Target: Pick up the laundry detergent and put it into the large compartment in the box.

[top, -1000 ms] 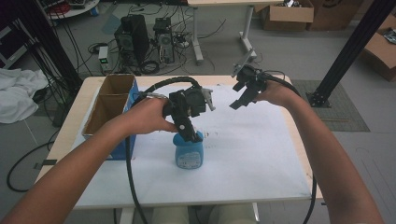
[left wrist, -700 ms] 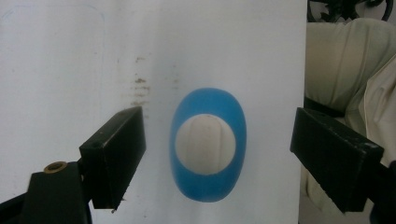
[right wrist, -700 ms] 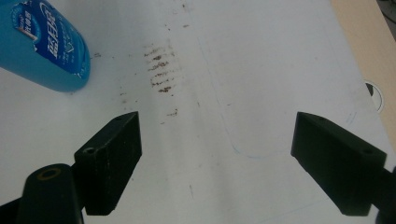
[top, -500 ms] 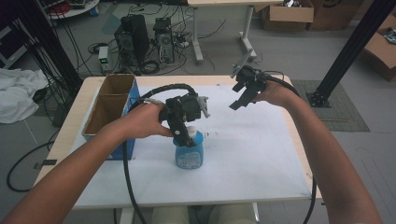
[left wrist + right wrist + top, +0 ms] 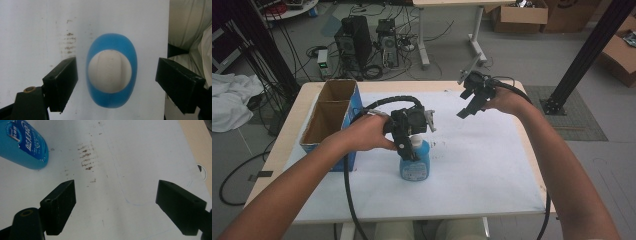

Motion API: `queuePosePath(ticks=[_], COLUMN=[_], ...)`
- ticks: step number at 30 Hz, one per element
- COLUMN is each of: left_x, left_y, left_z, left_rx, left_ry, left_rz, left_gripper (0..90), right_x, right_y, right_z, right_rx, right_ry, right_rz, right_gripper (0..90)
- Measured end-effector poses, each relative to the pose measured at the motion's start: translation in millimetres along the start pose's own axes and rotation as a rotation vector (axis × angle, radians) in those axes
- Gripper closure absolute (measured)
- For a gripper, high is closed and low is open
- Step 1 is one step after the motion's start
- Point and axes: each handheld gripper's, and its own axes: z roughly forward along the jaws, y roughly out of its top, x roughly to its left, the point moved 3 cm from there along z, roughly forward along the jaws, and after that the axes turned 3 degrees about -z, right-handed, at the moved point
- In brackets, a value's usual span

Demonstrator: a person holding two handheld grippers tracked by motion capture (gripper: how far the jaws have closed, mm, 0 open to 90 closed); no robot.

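1. Left claw (image 5: 408,145) spread wide, poised above the blue bottle (image 5: 111,77) standing on the white surface (image 5: 492,170); jaws flank its white cap (image 5: 110,73)
2. Centre, descend straight, then pinch evenly
3. Right claw (image 5: 472,102) released, farther off, idle

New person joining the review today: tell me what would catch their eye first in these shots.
The blue bottle with its white cap stands upright mid-table on the white sheet. The left gripper hangs right over it, fingers open on either side of the cap. The right gripper is held up open over the far side, and an open cardboard box sits at the left edge.
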Motion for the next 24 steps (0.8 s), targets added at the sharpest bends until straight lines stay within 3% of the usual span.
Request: queuePosePath(ticks=[12, 24], left_x=[2.7, 3.4], left_y=[2.7, -0.6], left_z=[14.1, 25.7], left_rx=[0.042, 0.046], left_ry=[0.011, -0.011], left_rz=[0.022, 0.004], left_gripper=[18.7, 18.7], right_x=[-0.4, -0.7], right_y=[-0.4, -1.3], right_z=[0.6, 0.1], right_rx=[-0.001, 0.001], right_ry=[0.0, -0.003], right_rz=[0.002, 0.001], right_gripper=[16.5, 16.4])
